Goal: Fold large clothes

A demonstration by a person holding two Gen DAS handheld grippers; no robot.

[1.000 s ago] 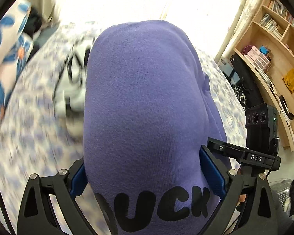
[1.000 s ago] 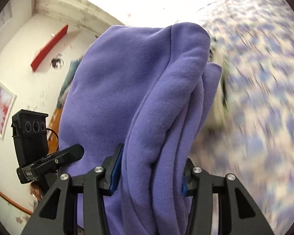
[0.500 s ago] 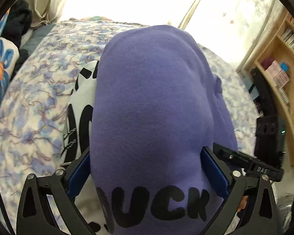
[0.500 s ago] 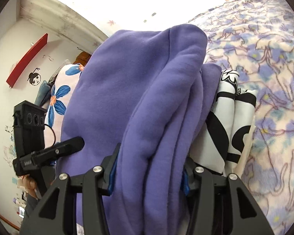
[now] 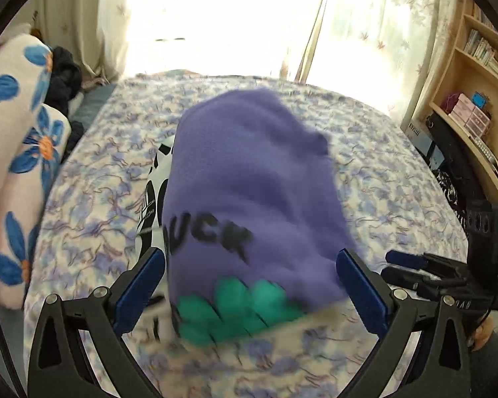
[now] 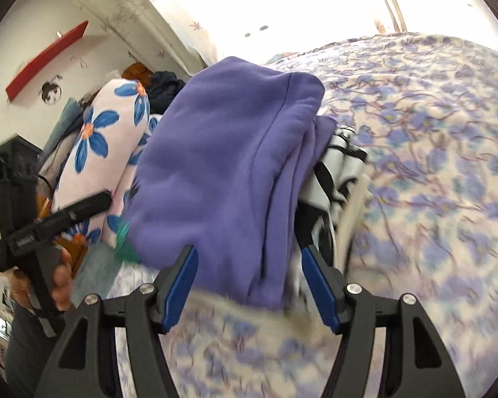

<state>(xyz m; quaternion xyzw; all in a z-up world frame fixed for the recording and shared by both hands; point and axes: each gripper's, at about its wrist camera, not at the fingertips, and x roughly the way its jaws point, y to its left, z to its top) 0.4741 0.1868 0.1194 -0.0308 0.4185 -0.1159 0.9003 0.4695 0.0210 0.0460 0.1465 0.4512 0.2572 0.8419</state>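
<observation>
Your left gripper (image 5: 250, 290) and right gripper (image 6: 249, 287) both stand open; the right jaws have just been opening. The folded purple sweatshirt (image 5: 249, 182) lies free on the white-and-black garment (image 5: 154, 195), mid-bed (image 5: 398, 199). This fold looks done.

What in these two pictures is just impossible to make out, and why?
- Left wrist view: the word on the purple sweatshirt is smeared by motion blur and its first letter is not readable.
- Left wrist view: the green print at the hem is too blurred to identify.
- Both views: the black-and-white garment lies mostly under the sweatshirt, so its pattern is hidden.
- Right wrist view: the near bedspread is blurred.
</observation>
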